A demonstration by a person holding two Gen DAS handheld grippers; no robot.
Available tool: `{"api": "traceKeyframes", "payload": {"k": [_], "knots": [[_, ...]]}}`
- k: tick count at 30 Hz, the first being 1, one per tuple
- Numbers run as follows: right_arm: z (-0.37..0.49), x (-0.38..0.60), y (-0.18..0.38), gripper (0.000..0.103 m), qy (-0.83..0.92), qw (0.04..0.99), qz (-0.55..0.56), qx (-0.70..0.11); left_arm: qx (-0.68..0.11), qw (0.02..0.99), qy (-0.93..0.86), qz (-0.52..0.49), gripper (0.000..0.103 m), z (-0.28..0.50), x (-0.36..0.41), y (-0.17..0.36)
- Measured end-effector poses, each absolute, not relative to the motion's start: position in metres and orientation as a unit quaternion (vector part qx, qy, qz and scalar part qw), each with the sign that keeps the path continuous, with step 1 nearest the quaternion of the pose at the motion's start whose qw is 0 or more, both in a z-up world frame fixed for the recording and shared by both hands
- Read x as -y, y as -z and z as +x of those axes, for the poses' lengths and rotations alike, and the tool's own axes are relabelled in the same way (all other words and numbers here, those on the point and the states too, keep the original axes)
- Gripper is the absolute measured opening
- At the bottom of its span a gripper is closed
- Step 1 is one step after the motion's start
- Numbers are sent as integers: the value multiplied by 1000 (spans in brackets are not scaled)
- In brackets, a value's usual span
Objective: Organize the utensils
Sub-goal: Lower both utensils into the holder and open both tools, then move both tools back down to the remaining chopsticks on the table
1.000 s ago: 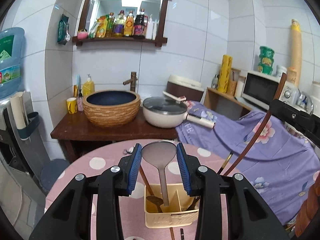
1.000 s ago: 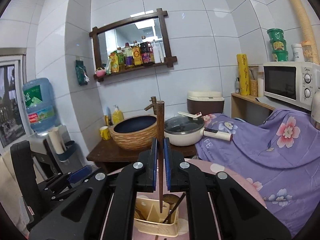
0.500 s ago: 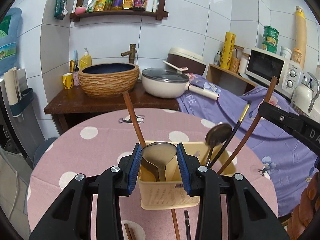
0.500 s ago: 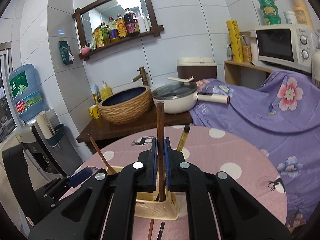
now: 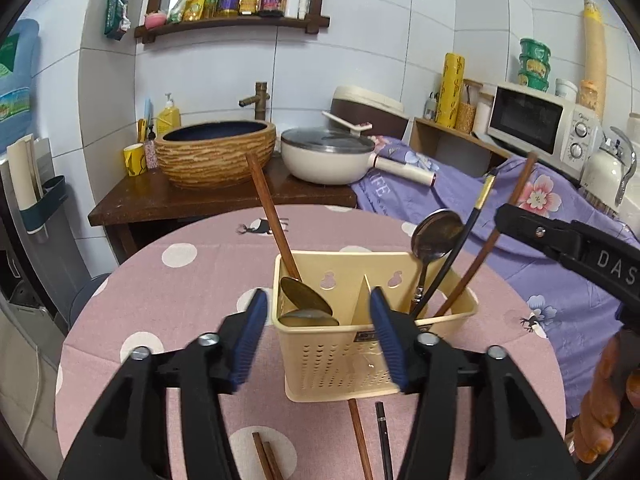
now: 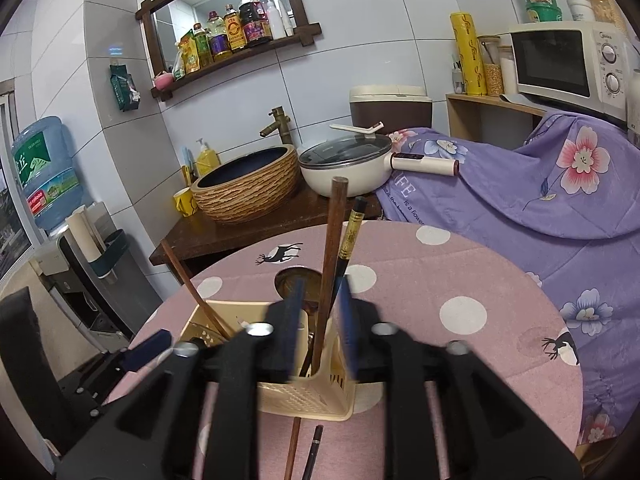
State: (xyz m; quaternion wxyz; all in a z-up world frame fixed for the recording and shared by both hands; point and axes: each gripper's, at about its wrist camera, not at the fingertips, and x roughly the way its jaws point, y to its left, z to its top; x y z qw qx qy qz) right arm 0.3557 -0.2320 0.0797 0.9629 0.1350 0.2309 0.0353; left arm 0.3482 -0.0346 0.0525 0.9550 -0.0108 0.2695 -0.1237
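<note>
I see the cream utensil caddy (image 5: 372,344) at table (image 5: 180,296) centre, spoons and chopsticks standing inside. My left gripper (image 5: 316,336), fingers apart, straddles it. Right gripper (image 6: 318,330), at 3 o'clock, fingers parted around a brown chopstick (image 6: 330,248).

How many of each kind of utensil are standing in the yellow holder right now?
Spoons: 3
Brown wooden chopsticks: 2
Black chopstick: 1
Total in the holder: 6
</note>
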Motion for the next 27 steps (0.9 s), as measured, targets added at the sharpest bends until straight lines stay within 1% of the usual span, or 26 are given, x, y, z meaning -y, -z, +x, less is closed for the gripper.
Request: {"api": "traceKeyframes", "payload": {"k": [1, 4, 8, 12, 14, 16, 19, 21, 27], "knots": [[350, 233, -80, 60, -34, 965, 138, -223, -262, 957, 127, -13, 60, 341, 32, -55], [334, 233, -79, 60, -31, 967, 123, -220, -254, 958, 133, -16, 66, 321, 21, -58], [312, 230, -69, 60, -37, 964, 105, -242, -272, 955, 113, -14, 66, 299, 1, -44], [299, 217, -37, 60, -60, 946, 78, -310, -323, 942, 88, -2, 66, 282, -17, -12], [296, 210, -15, 60, -64, 932, 74, -349, -352, 932, 83, 1, 63, 277, -21, 7], [294, 204, 8, 60, -67, 918, 80, -382, -378, 921, 91, 4, 53, 271, -22, 24], [291, 195, 35, 60, -65, 903, 86, -416, -399, 911, 101, 20, 45, 264, -17, 44], [289, 190, 47, 60, -67, 896, 89, -429, -411, 905, 109, 14, 43, 261, -17, 53], [282, 183, 64, 60, -66, 888, 93, -446, -432, 894, 121, 6, 43, 252, -17, 69]]}}
